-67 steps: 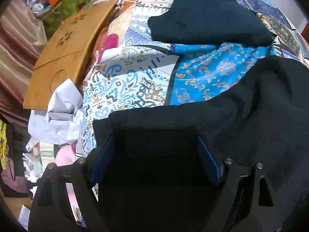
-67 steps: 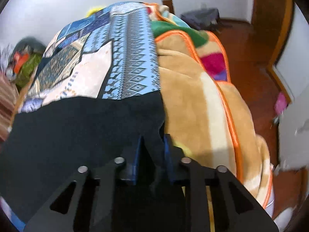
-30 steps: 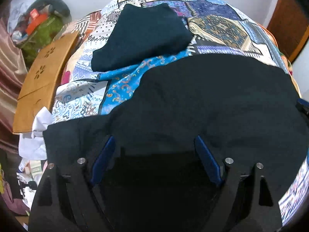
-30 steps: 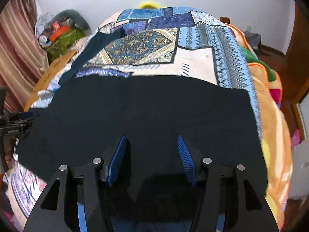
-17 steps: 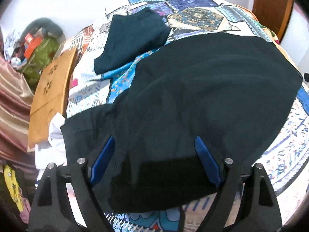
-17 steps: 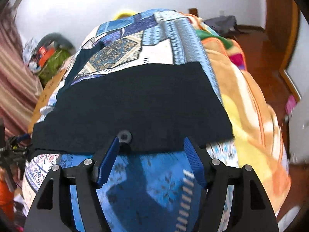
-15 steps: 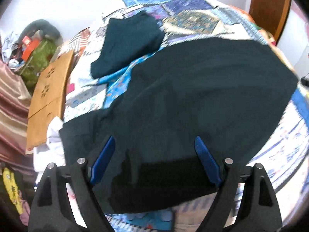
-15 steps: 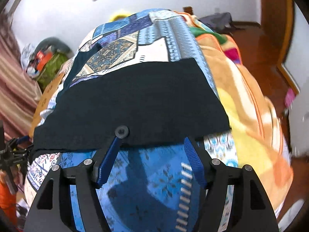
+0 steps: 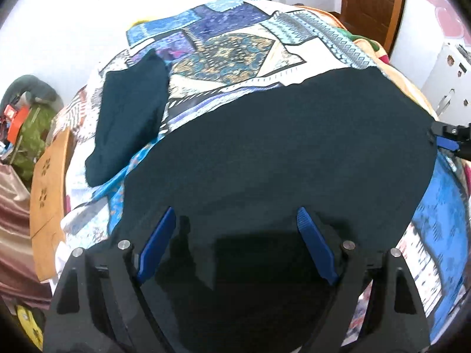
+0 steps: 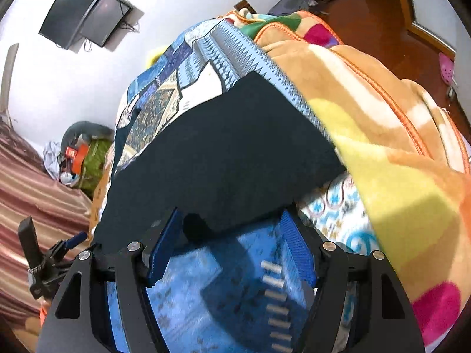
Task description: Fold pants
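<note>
Left tongs (image 9: 235,217) spread, pants (image 9: 279,153) near edge hidden beneath

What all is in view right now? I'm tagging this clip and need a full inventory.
Pants: one, dark, spread flat across the bed.
Folded garment: one, dark teal, on the quilt behind the pants.
Quilt: one, blue patchwork, covering the bed.
Blanket: one, orange and yellow, along the bed's far side.
Wooden board: one, tan, beside the bed.
Screens: two, black, on the white wall.
Curtain: one, striped maroon, beside the bed.
Door: one, brown, in the corner.
Left gripper: blue pads, open over the pants.
Right gripper: blue pads, open at the pants' edge.
</note>
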`<action>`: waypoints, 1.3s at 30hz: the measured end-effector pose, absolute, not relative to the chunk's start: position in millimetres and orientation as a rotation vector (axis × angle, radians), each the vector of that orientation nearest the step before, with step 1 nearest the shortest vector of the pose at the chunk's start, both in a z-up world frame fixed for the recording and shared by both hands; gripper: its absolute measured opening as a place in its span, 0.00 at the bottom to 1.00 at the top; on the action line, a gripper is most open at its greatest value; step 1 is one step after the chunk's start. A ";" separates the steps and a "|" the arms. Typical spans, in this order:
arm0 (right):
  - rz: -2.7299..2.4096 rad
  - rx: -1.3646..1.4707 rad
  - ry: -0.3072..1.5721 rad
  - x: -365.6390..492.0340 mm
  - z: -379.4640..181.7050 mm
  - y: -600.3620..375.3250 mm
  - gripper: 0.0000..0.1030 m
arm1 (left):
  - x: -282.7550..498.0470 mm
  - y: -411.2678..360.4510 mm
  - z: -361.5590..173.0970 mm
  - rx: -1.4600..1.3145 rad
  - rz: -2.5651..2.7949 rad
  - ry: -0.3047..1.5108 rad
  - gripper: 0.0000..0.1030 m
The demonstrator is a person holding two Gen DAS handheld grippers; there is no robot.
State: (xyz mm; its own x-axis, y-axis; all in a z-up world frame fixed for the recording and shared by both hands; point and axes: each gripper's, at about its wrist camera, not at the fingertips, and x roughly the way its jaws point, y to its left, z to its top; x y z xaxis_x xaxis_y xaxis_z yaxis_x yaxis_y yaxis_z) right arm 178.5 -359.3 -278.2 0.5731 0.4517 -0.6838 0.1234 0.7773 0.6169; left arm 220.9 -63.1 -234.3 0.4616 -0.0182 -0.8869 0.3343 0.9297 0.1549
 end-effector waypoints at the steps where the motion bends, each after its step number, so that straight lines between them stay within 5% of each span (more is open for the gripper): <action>1: 0.209 0.677 0.953 180.6 -278.4 -360.9 0.64 | 224.5 -66.1 -234.5 0.323 -0.231 1.079 0.82; 6: 0.174 0.670 0.917 192.6 -277.9 -366.4 0.62 | 236.3 -89.8 -240.4 0.288 -0.306 1.118 0.82; 11: 0.138 0.605 0.910 203.3 -271.9 -373.2 0.18 | 241.6 -120.1 -241.9 0.281 -0.387 1.133 0.82; 13: 0.137 0.582 0.884 204.2 -263.1 -377.0 0.10 | 242.3 -132.0 -241.2 0.289 -0.413 1.129 0.82; 24: 0.252 0.440 0.686 204.8 -174.7 -349.5 0.07 | 239.9 -127.6 -188.9 0.193 -0.397 0.984 0.82; 39: 0.530 0.311 0.602 224.2 -116.4 -218.5 0.06 | 215.2 24.3 -130.5 -0.044 -0.159 0.827 0.82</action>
